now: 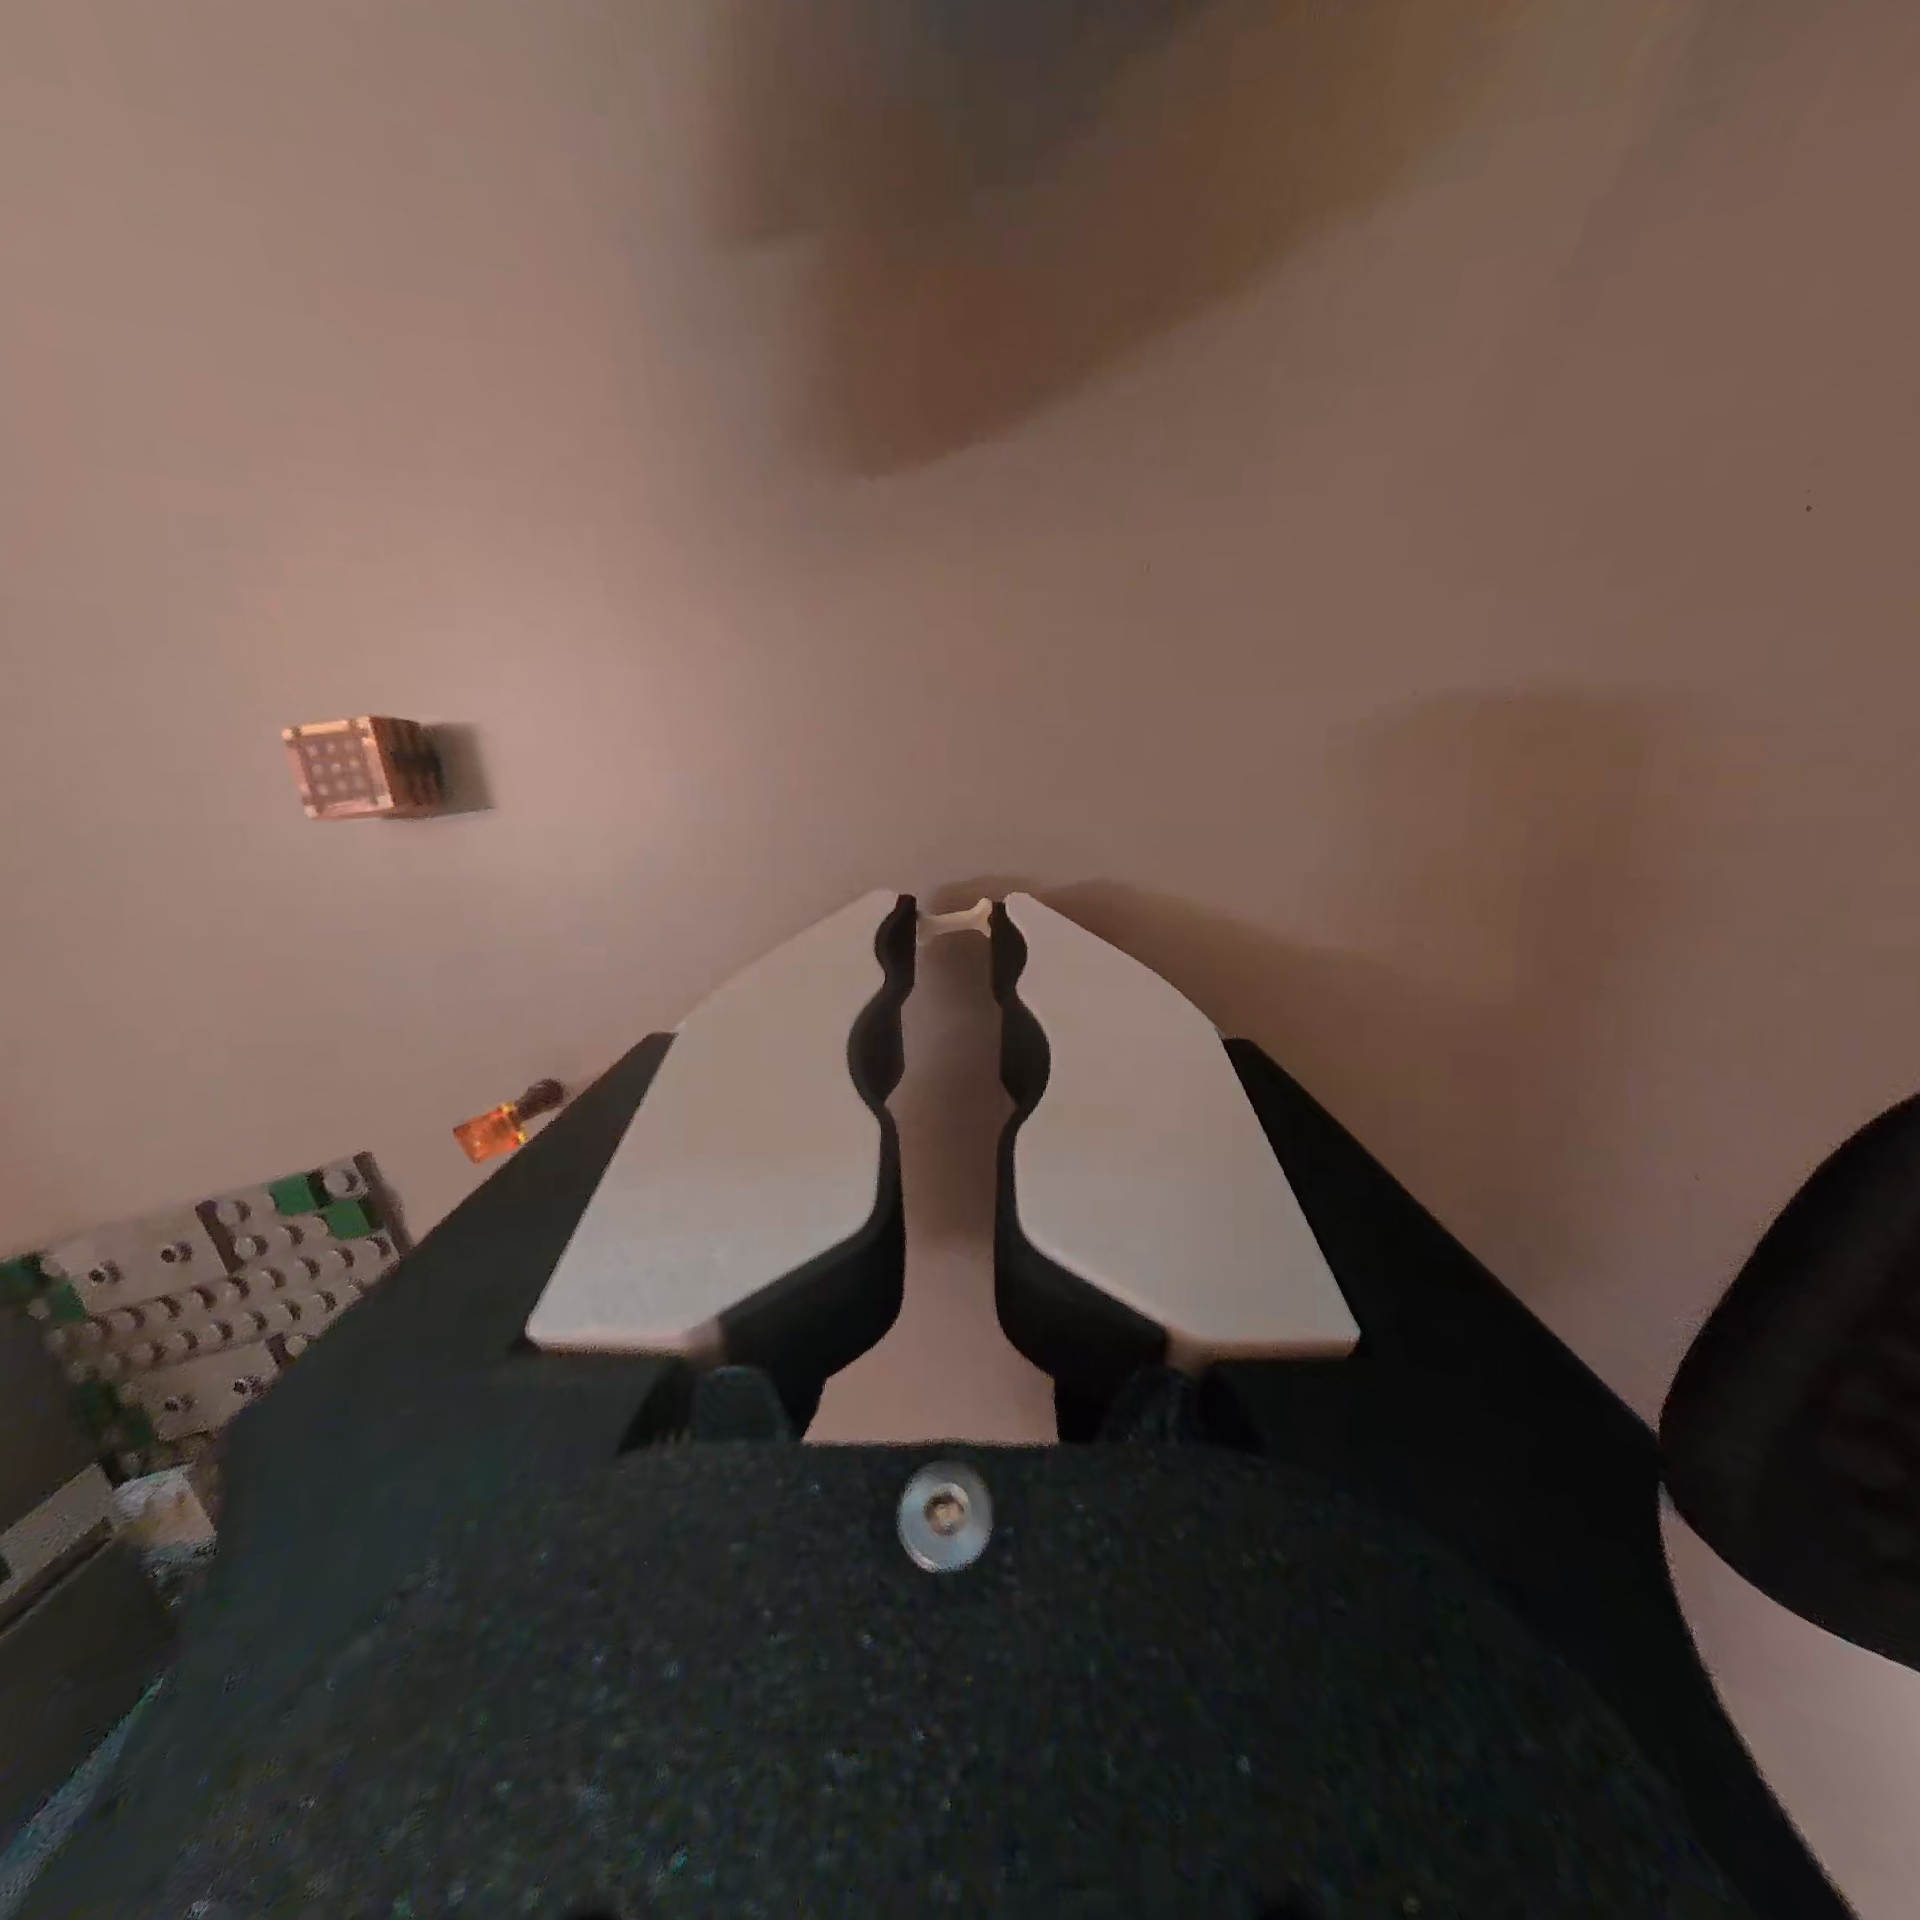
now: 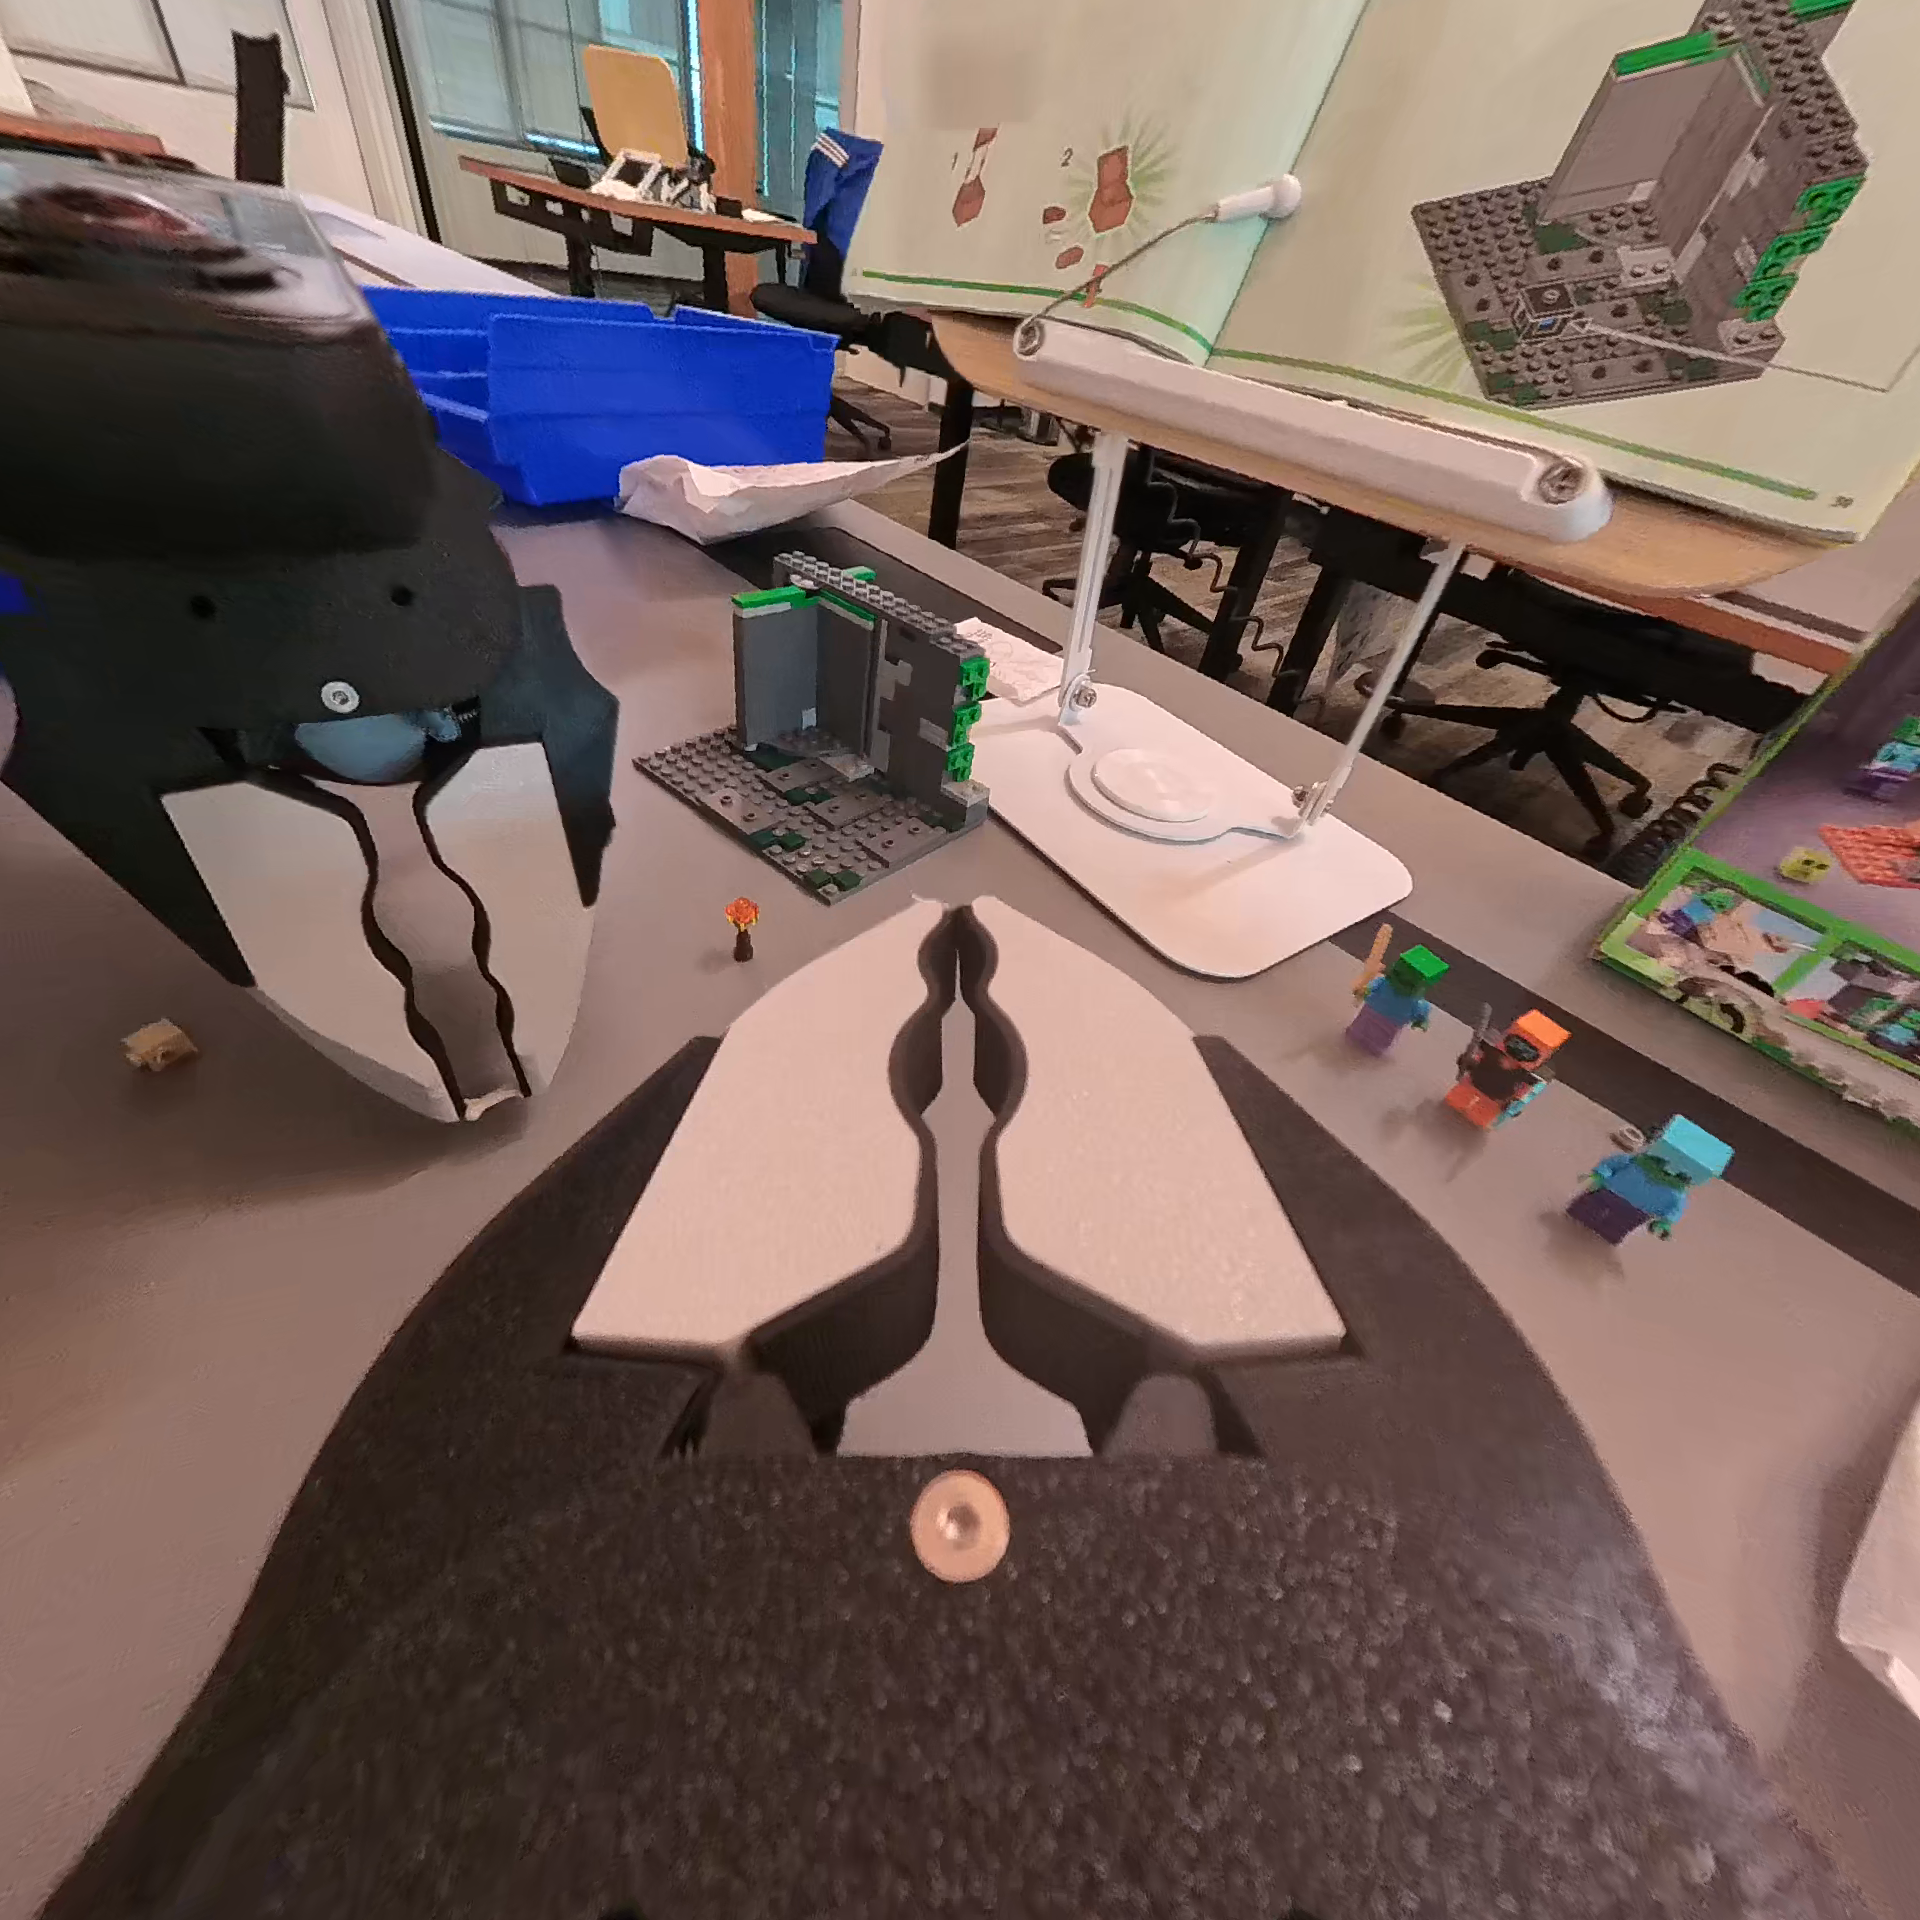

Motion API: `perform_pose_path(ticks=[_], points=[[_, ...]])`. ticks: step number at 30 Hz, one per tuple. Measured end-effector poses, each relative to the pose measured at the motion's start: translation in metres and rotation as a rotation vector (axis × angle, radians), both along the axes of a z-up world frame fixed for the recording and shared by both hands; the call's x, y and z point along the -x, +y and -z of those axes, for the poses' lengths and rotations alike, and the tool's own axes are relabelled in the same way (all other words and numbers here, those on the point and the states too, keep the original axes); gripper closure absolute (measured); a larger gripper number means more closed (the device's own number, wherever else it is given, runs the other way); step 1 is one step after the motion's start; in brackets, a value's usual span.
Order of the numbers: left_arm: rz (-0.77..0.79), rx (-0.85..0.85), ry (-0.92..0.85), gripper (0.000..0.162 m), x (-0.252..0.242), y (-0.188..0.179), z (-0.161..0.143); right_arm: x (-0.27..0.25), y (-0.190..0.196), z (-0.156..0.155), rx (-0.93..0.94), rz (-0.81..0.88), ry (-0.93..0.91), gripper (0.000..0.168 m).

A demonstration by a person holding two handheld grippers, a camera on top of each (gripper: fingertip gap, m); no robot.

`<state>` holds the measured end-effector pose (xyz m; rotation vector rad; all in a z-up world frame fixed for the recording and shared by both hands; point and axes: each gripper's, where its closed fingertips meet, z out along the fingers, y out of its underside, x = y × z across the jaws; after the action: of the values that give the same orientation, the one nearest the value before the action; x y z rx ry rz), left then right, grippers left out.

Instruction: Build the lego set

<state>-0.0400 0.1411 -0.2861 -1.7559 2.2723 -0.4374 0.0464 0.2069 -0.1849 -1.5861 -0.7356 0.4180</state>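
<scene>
Pinching a small white bone-shaped piece (image 1: 957, 918) against the grey tabletop (image 1: 1351, 623), the left gripper (image 1: 954, 914) is clamping it; the right gripper (image 2: 957, 914) is hovering, tips together, empty.

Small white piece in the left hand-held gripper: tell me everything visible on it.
The white piece is a tiny bone-shaped bar, thin in the middle with flared ends, plastic-looking. It spans crosswise between the left hand-held gripper fingertips, pinched end to end, just above the grey table. From the right wrist view it sits low by the tabletop.

office | desks (image 2: 634, 213) | swivel chairs (image 2: 1548, 717) | blue bins (image 2: 644, 384) | large windows (image 2: 488, 62)
</scene>
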Motion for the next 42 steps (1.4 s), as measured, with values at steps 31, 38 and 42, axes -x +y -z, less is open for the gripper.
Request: perform_pose_path(ticks=[31,38,42], points=[[-0.193,0.019,0.135,0.162,0.107,-0.049,0.009,0.019,-0.015,0.000,-0.027,-0.062,-0.049,0.168],[-0.303,0.028,0.233,0.162,0.163,-0.038,0.002,0.019,-0.015,0.000,-0.024,-0.066,-0.047,0.168],[-0.325,0.026,0.289,0.162,0.182,-0.039,0.001,0.021,-0.015,0.005,-0.013,-0.069,-0.054,0.168]])
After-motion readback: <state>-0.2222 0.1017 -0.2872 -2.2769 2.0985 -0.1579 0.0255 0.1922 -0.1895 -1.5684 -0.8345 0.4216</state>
